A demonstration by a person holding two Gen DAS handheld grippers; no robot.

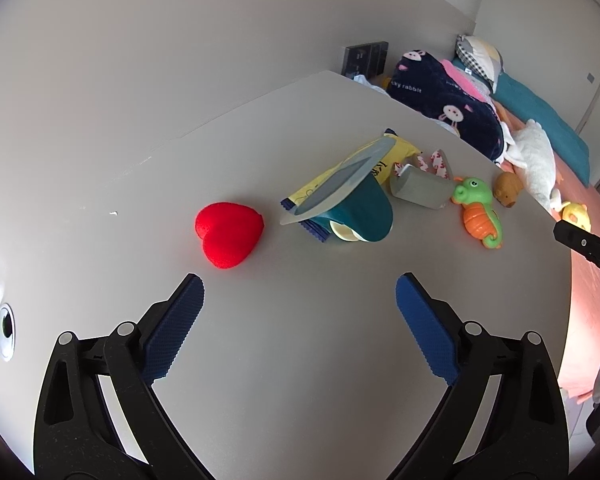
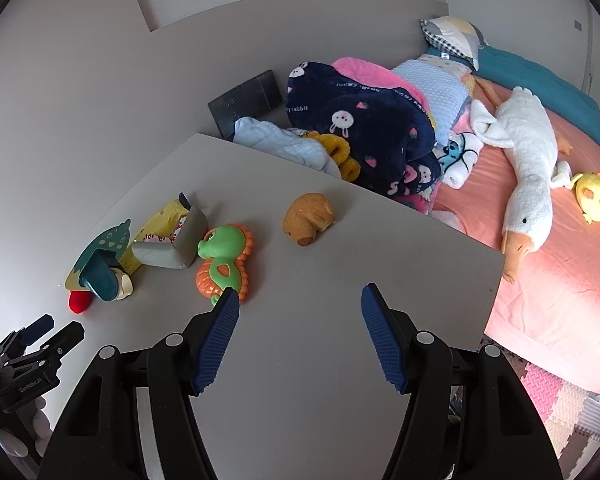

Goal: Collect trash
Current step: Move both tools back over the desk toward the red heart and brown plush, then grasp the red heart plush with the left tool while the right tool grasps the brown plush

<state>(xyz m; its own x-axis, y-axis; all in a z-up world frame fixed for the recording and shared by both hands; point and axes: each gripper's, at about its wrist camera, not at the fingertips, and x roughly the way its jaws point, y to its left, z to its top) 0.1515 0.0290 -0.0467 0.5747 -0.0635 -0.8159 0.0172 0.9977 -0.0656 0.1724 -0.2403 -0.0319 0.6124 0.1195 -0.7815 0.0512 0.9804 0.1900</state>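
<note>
- Trash lies in a small heap on the table (image 1: pixel 260 360) toward its far edge: a yellow wrapper (image 1: pixel 396 152) with a blue serrated end, and a grey crumpled carton (image 1: pixel 420 190) with red-and-white print just beside it.
- A teal dinosaur-shaped toy (image 1: pixel 364 208) rests on top of the yellow wrapper, its flat pale plate tilted up.
- A red heart (image 1: pixel 228 234) sits on the table to the left of that heap, apart from it.
- A green and orange seahorse toy (image 1: pixel 478 210) lies just right of the grey carton; a brown plush animal (image 1: pixel 508 188) sits farther on, near the table's right edge.
- The left gripper (image 1: pixel 300 300) hovers over bare table short of the red heart, fingers spread wide with nothing between them.
- The right gripper (image 2: pixel 300 304) hangs over the table near the seahorse toy, its blue pads (image 2: pixel 220 336) apart and empty.
- Beyond the table's right edge a bed with a pink sheet (image 2: pixel 560 280) carries a navy rabbit blanket (image 2: pixel 360 128) and a white plush goose (image 2: pixel 528 168).
</note>
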